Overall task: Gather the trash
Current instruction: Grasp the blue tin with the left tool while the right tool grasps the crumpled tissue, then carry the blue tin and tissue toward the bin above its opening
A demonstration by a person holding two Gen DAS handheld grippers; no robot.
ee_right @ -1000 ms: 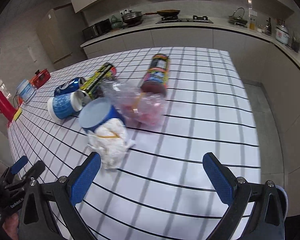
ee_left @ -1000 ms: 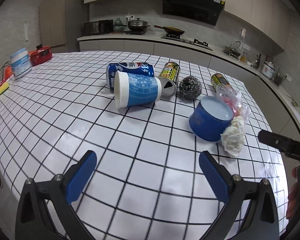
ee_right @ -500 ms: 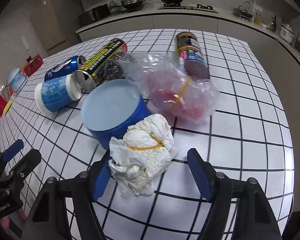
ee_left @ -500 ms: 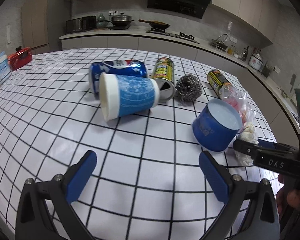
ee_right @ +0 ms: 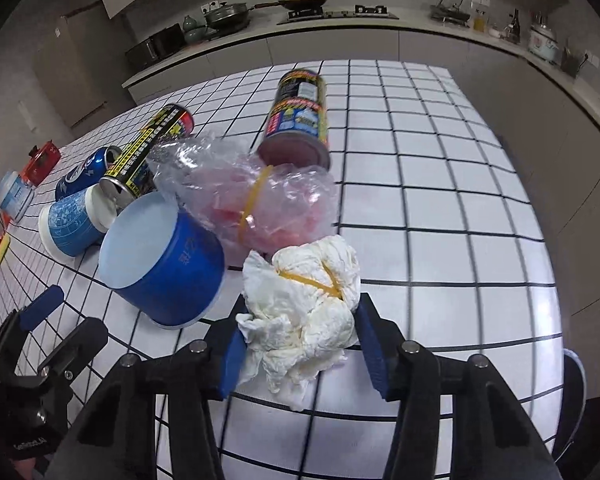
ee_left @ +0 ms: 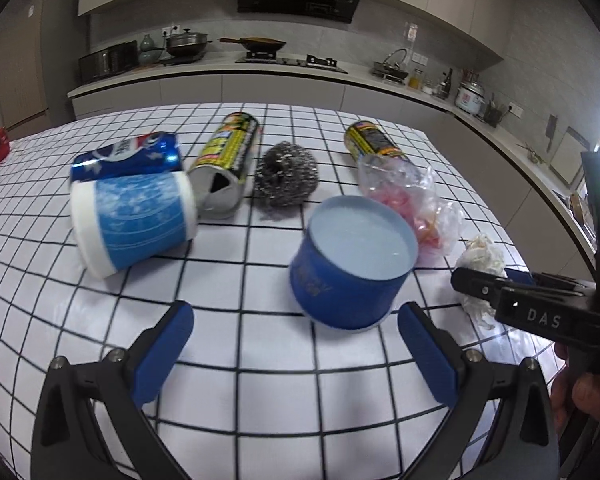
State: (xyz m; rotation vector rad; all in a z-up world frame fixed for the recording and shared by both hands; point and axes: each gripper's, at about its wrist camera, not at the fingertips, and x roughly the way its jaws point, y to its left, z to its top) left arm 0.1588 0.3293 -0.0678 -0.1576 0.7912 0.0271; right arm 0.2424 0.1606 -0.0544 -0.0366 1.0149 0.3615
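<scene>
The right hand-held gripper point(ee_right: 300, 344) has its blue pads on either side of the tissue wad point(ee_right: 304, 300), which lies on the worktop point(ee_right: 440, 208) just beside the blue tub point(ee_right: 164, 264); the pads seem to touch the paper, so I judge it pinching the wad, though how firmly I cannot tell; the left hand-held gripper point(ee_left: 296, 348) is spread wide and empty, hovering in front of the tub point(ee_left: 352, 256). To do this grasp well, squeeze through the bulk of the wad near its yellow rubber band point(ee_right: 312, 280), not on the loose flaps at the front, which would tear or slip; lift straight up so the paper does not drag the tub or the plastic bag point(ee_right: 256, 196) behind it; the wad is soft and will compress, so close fully before rising. The left could take the tub by its rim; cans point(ee_left: 228, 160), cup point(ee_left: 136, 220) and steel scourer point(ee_left: 286, 178) lie well apart from this grasp.
</scene>
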